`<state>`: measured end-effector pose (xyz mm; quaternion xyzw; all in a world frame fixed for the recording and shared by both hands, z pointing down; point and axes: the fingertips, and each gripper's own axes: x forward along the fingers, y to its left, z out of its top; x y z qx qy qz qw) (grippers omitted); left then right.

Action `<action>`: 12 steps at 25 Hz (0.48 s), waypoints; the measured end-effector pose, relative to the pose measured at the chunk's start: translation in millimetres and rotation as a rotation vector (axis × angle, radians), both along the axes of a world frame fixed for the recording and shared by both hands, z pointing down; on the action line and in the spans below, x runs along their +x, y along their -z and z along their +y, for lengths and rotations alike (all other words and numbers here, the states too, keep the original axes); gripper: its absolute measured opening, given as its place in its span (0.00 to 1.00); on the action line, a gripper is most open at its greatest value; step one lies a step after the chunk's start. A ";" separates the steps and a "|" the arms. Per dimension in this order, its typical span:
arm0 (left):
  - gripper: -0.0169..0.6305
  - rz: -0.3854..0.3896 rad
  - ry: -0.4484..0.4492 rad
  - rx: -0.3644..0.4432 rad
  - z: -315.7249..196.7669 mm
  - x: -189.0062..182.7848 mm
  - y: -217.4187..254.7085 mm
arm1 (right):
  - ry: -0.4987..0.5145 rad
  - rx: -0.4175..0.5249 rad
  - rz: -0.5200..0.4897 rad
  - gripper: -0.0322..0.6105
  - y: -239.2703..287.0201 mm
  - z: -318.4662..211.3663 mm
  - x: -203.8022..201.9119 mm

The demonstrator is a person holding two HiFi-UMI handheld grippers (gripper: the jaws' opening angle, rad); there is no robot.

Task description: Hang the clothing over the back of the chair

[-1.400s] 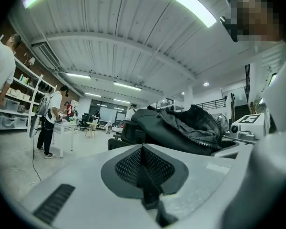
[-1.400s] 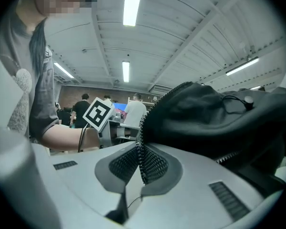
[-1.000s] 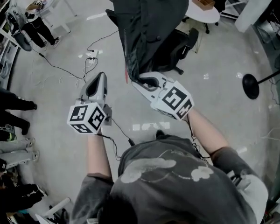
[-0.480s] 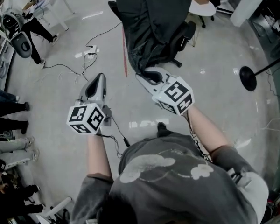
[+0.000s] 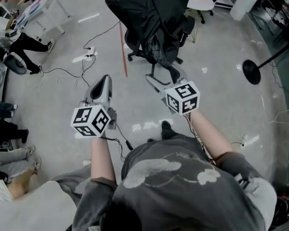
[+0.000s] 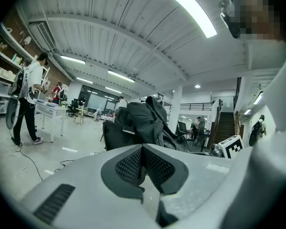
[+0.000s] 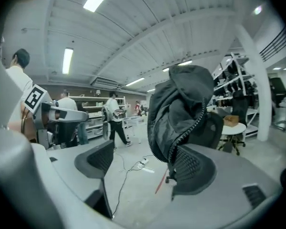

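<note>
Grey workshop floor (image 5: 221, 81) spreads under us, with cables (image 5: 102, 36) trailing across it. Our right claw (image 5: 164, 79) is opening, its jaws wide with nothing pressed between them. In the right gripper view the jacket (image 7: 178, 104) hangs with its zipped edge just beyond one jaw, clear of the pad as far as we can tell. Our left claw (image 5: 104, 79) is closed pad to pad and empty. It sits out to the left, well apart from the cloth, and we judge it is simply kept out of the way.

Beyond the right claw the jacket lies bunched over the top of the chair (image 5: 185, 27), covering the back and hanging down the near side. Draped like that it should stay put. We reckon the hanging is all but done, and the right claw only needs to draw back without snagging the hem.
</note>
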<state>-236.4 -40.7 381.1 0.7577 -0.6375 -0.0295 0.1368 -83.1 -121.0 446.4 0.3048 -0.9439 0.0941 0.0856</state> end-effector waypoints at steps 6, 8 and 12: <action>0.03 -0.003 -0.039 0.005 1.5 18.9 4.2 | -0.160 -0.125 0.032 0.63 -29.4 -1.2 48.7; 0.03 -0.002 -0.047 0.004 2.7 22.4 6.2 | -0.163 -0.150 0.032 0.63 -33.3 3.0 55.9; 0.03 0.001 -0.060 0.005 9.1 31.6 2.9 | -0.183 -0.158 0.013 0.63 -33.3 8.2 71.0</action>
